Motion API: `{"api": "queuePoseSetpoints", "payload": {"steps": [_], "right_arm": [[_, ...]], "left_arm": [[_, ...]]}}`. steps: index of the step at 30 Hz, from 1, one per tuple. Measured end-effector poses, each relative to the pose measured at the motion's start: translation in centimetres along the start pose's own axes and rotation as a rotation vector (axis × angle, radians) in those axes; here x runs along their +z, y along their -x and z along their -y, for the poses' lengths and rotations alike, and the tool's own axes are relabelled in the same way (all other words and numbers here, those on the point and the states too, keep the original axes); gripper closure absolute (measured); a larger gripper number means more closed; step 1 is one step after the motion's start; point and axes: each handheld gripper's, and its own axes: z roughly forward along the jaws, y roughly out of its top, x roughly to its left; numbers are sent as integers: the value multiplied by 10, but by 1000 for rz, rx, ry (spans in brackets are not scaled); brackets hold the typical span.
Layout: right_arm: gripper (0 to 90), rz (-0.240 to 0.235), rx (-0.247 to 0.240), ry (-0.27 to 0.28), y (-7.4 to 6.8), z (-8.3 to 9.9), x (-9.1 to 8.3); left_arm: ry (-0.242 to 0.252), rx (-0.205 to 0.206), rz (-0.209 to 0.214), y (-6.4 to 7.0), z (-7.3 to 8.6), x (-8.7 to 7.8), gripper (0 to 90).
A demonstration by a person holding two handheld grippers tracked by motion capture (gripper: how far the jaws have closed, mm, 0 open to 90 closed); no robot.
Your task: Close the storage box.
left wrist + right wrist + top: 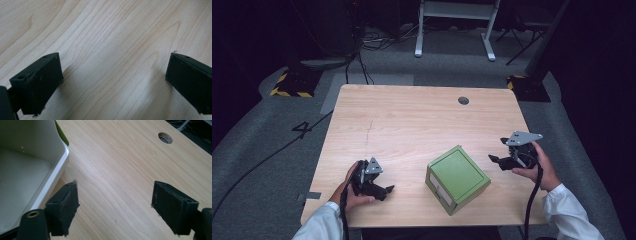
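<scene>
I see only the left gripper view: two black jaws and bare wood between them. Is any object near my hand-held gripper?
Observer: Yes. In the high view a green box sits on the table, between the left hand-held gripper and the right hand-held gripper.
Operator: Does the right one hold the box?
Observer: No. Its jaws stand open over bare wood, beside the box's pale wall.
Operator: Anything else on the table?
Observer: A round hole near the far edge.

Box [457, 179] on table [412, 120], between left tool [384, 192] and right tool [498, 162].
</scene>
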Motion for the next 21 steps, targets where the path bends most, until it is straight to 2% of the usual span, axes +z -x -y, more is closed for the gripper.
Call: {"api": "queuePoseSetpoints", "payload": {"steps": [6, 12, 18, 21], "right_arm": [[216, 19, 25, -8, 4, 18, -10], [212, 31, 51, -32, 8, 39, -11], [208, 44, 84, -64, 10, 63, -11], [206, 43, 118, -76, 12, 79, -11]], "left_arm": [[3, -24, -20, -3, 6, -5, 11], [5, -44, -34, -4, 9, -8, 11], [5, -45, -34, -4, 9, -8, 10], [5, -45, -35, -4, 9, -8, 11]]}}
